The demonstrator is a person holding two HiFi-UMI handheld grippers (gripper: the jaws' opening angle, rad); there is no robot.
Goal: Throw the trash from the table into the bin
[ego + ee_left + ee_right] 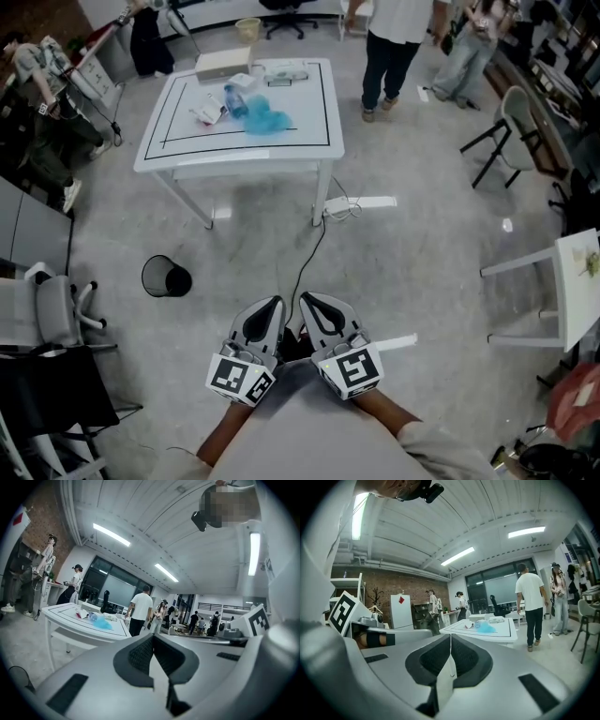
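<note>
Trash (255,112) on white table (309,150), well ahead. Bin (166,277) on floor nearer, to left. Left gripper (272,307) & right gripper (310,302): jaws together, empty. Cable (307,253) crosses floor ahead; person (394,47) stands by table's far corner.

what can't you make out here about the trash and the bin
- The bin: its inside is too dark and small in the head view to show any contents.
- Small pieces beside the blue trash: too small to name in any view.
</note>
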